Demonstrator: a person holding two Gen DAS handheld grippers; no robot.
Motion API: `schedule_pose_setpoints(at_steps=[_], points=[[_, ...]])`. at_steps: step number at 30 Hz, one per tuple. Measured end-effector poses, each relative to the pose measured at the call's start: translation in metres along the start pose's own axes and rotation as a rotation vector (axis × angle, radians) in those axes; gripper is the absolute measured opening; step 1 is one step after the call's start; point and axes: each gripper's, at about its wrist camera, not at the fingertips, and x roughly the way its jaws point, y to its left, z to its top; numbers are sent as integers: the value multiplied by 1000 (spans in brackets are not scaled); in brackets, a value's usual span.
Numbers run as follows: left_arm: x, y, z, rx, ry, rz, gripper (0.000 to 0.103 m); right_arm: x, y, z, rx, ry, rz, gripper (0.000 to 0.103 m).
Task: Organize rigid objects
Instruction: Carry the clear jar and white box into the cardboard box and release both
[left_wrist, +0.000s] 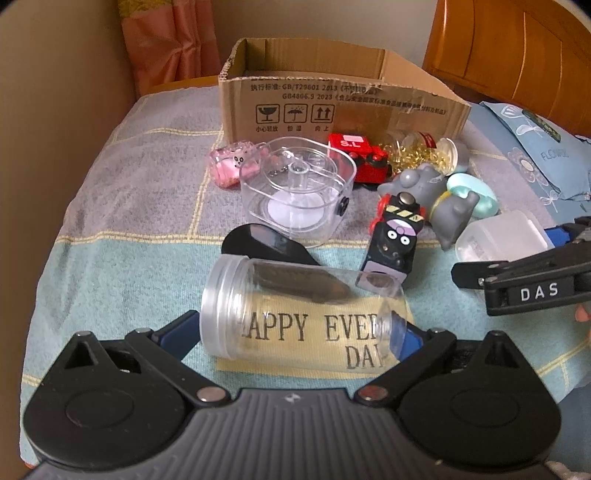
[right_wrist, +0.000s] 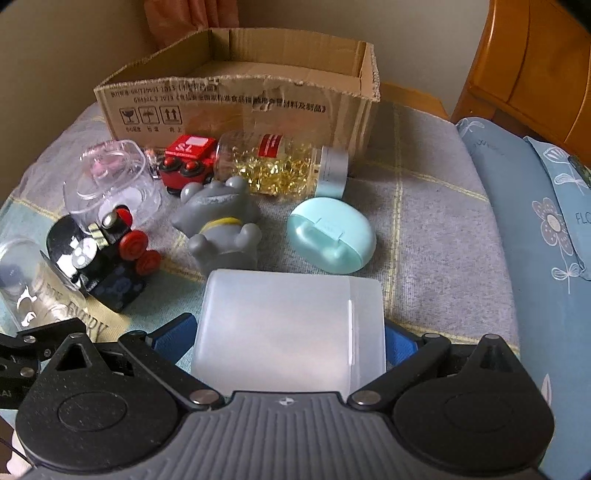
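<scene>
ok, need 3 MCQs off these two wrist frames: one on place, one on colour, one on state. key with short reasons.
1. Where is the cardboard box?
A. behind the toys
B. between the grippers
C. on the pillow

2. What colour is the oval case?
A. red
B. mint
C. black

3. How is the clear jar posed?
A. upright, capped
B. on its side, uncapped
C. inside the box

Key: 1 A, it stands past the toys on the far side. 2 B, the shell is pale blue-green. 3 B, it lies flat between the left gripper's fingers, threaded mouth bare.
</scene>
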Motion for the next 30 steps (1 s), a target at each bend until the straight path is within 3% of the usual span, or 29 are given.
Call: schedule_pose_setpoints(at_steps=[6,14,30], points=[[-5,0,2,20,-19,7,100,-4,0,-1,-21,-4,-6,103],[-8,2,4,25,-17,-2,91,-7,-2,-2,-33,5,-11,87],[-38,9,30,176,14,-31,91,-40,-12,6,-151,19,84,87]])
